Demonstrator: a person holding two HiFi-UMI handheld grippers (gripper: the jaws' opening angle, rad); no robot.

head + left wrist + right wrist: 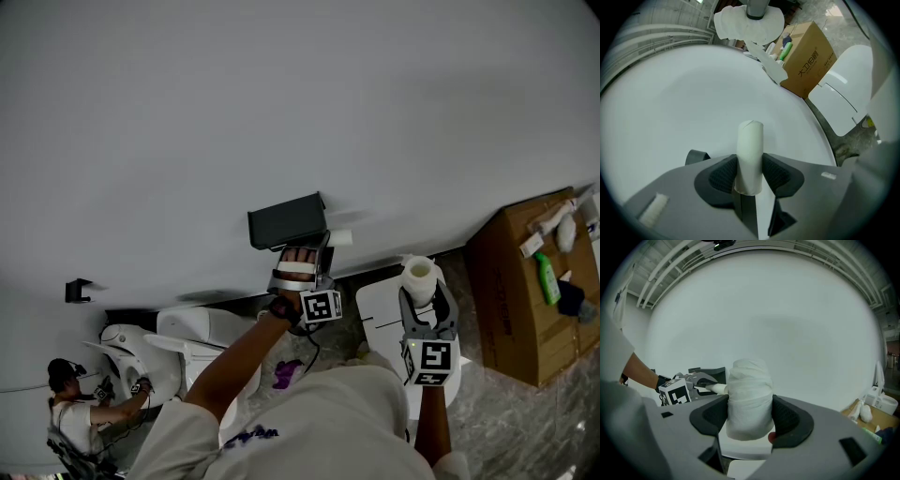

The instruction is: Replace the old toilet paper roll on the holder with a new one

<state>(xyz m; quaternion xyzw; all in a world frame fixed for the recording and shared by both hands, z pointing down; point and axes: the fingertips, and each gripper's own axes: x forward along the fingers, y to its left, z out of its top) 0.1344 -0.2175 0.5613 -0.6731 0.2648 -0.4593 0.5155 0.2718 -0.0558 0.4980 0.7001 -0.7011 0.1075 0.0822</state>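
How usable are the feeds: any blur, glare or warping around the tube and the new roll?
Head view: dim, flat light, fisheye-bowed edges; the black holder shows little detail. Left gripper view: the empty tube is sharp, no glare, barrel warp, dark corners. Right gripper view: the new roll is sharp and evenly lit, same warp.

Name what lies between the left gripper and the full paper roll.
The empty cardboard tube, clamped in the left gripper, sticks out toward the full paper roll. The right gripper view shows it best.
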